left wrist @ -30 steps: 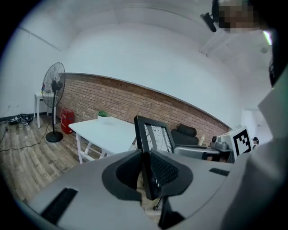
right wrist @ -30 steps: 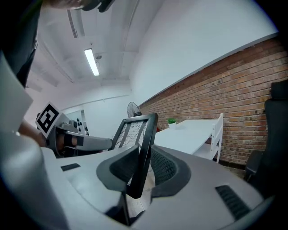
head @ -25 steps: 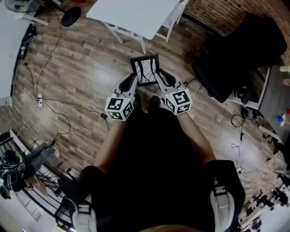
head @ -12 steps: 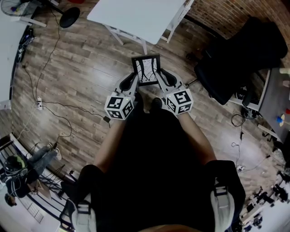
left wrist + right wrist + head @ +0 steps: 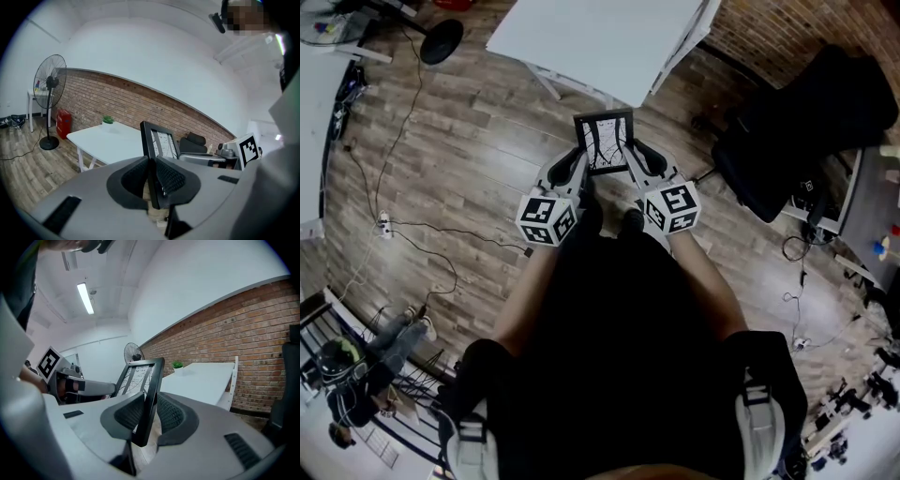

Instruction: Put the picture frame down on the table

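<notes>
A black picture frame (image 5: 604, 143) with a white line drawing is held upright in the air between both grippers, just short of the white table (image 5: 600, 37). My left gripper (image 5: 581, 168) is shut on the frame's left edge (image 5: 151, 154). My right gripper (image 5: 630, 165) is shut on its right edge (image 5: 149, 399). The left gripper view shows the table (image 5: 110, 140) ahead of the frame; in the right gripper view the table (image 5: 206, 376) lies beyond the frame (image 5: 140, 378), with a small green plant (image 5: 177, 365) at its far end.
A black office chair (image 5: 797, 122) stands at the right by a brick wall (image 5: 778, 23). A standing fan (image 5: 49, 93) and a red box (image 5: 63, 124) are left of the table. Cables (image 5: 403, 225) and a power strip (image 5: 382, 223) lie on the wooden floor.
The view has shifted a little toward the white table, which now shows larger at the top. Both grippers keep the same hold on the frame.
</notes>
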